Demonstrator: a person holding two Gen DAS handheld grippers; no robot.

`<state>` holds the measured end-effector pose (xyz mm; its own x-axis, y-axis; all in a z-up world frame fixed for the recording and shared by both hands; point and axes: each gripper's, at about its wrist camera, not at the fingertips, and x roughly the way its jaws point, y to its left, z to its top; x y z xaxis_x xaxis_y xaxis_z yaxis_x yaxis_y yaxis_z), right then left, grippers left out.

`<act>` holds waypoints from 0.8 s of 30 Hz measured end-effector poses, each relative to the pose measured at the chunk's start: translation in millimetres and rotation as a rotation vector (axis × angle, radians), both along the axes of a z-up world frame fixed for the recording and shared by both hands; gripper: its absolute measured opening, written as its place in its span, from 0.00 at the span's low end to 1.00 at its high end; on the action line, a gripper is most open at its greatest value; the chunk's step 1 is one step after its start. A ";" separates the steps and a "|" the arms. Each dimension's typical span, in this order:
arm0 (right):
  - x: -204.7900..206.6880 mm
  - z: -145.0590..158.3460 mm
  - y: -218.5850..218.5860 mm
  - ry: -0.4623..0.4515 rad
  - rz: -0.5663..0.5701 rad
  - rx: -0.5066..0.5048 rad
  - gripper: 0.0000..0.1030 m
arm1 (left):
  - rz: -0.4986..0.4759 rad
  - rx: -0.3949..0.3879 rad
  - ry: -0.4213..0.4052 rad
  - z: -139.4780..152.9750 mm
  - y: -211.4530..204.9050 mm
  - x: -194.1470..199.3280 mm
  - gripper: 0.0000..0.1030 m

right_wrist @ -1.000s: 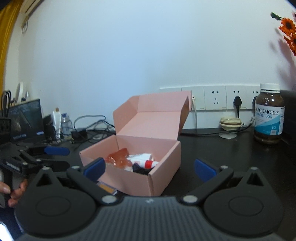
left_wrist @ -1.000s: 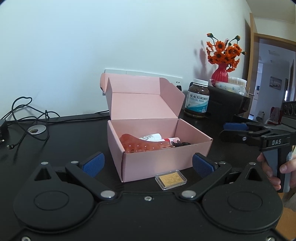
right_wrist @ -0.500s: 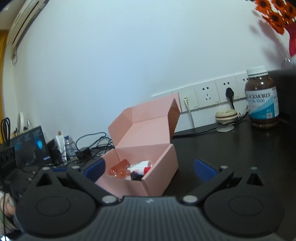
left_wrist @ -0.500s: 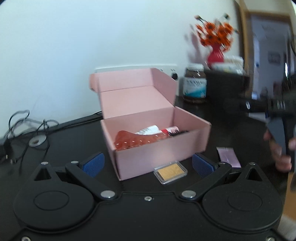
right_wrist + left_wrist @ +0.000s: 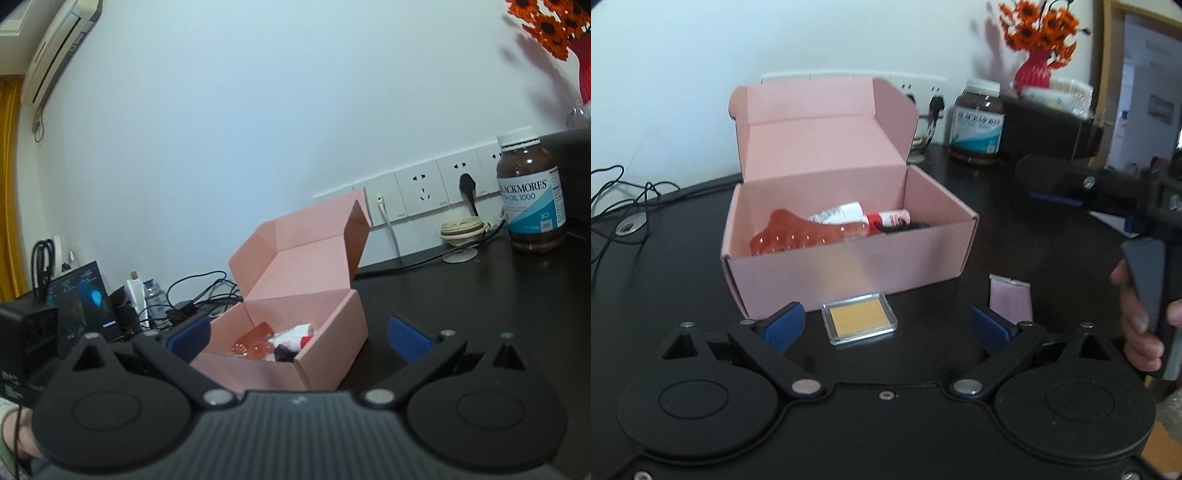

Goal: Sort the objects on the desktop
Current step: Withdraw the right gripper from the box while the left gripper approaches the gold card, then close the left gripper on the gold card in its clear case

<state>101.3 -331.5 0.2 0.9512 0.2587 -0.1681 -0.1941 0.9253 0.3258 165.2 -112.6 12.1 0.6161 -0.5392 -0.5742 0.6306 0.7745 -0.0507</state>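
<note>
An open pink cardboard box (image 5: pixel 849 258) (image 5: pixel 332 332) stands on the black desk, lid up, holding a red comb-like item (image 5: pixel 798 236), a white tube (image 5: pixel 838 214) and a red-capped tube (image 5: pixel 890 219). In front of the box lies a small clear case with a tan pad (image 5: pixel 859 322). A pale pink sachet (image 5: pixel 1010 299) lies to its right. My left gripper (image 5: pixel 886 328) hovers over the case, its jaws wide and closing, the case between them untouched. My right gripper (image 5: pixel 299 338) is open, pointing at the box from the side, with nothing between its fingers.
A brown supplement bottle (image 5: pixel 977 125) (image 5: pixel 532 195) stands at the back by wall sockets (image 5: pixel 424 192). A red vase of orange flowers (image 5: pixel 1034 70) sits on a dark cabinet. Cables (image 5: pixel 624 199) and small electronics (image 5: pixel 77 302) crowd the left. A hand (image 5: pixel 1137 325) holds the right gripper's handle.
The left wrist view has advanced and tilted down toward the clear case, which now sits between the fingers; the pink sachet came into view. The right wrist view has rolled.
</note>
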 end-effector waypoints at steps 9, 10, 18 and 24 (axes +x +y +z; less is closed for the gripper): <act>1.6 -1.0 -2.1 0.018 -0.012 0.013 0.99 | 0.073 0.038 0.024 -2.1 -9.9 10.0 0.94; 3.0 -1.5 -3.6 0.026 -0.017 0.022 0.99 | 0.079 0.045 0.028 -2.9 -11.1 10.9 0.94; 9.6 -4.9 -13.5 0.081 -0.100 0.062 0.99 | 0.117 0.071 0.057 -7.0 -16.1 17.3 0.94; 15.0 -7.9 -15.1 0.122 -0.099 0.071 0.99 | 0.136 0.075 0.063 -8.5 -16.7 20.6 0.94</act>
